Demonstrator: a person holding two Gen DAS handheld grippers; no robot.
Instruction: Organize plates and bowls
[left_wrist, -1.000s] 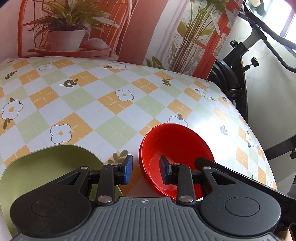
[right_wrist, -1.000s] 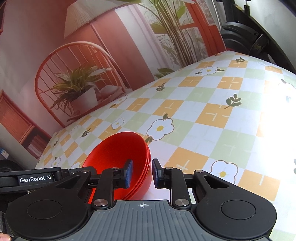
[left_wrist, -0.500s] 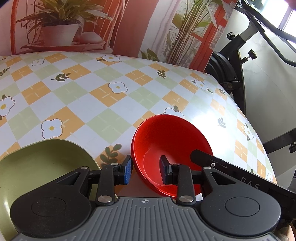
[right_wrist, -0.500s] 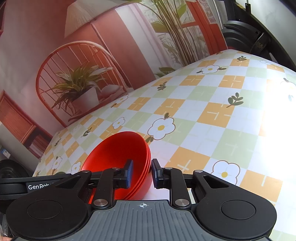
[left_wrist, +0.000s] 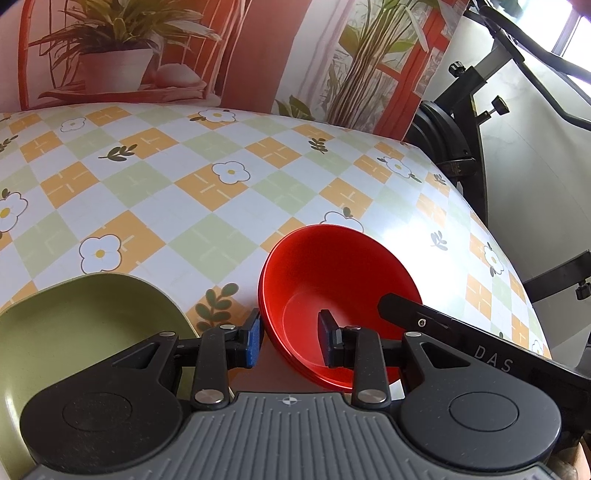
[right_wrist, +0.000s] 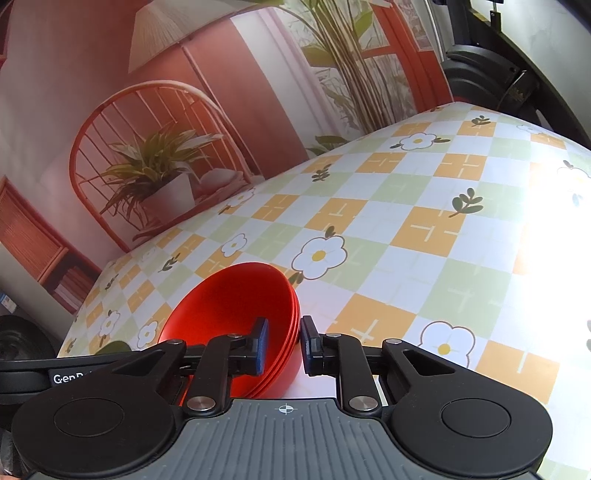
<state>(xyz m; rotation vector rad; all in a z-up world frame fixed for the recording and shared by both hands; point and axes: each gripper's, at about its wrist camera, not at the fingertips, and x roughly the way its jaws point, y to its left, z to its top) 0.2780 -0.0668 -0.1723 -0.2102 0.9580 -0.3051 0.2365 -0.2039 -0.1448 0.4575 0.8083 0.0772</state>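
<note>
Red bowls (right_wrist: 236, 314) are nested, both claws straddling the rim, left claw (left_wrist: 290, 338) wide, right claw (right_wrist: 283, 345) narrow, neither visibly clamped; green plate (left_wrist: 74, 332) remains separate.

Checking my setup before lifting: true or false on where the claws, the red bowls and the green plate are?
1. The red bowls are a nested stack. True.
2. The green plate lies right of them in the left wrist view. False: it lies to their left, apart from them.
3. The left claw straddles the stack's rim, one finger inside. True.
4. The right claw is well clear of the bowls. False: it straddles their rim too.
</note>
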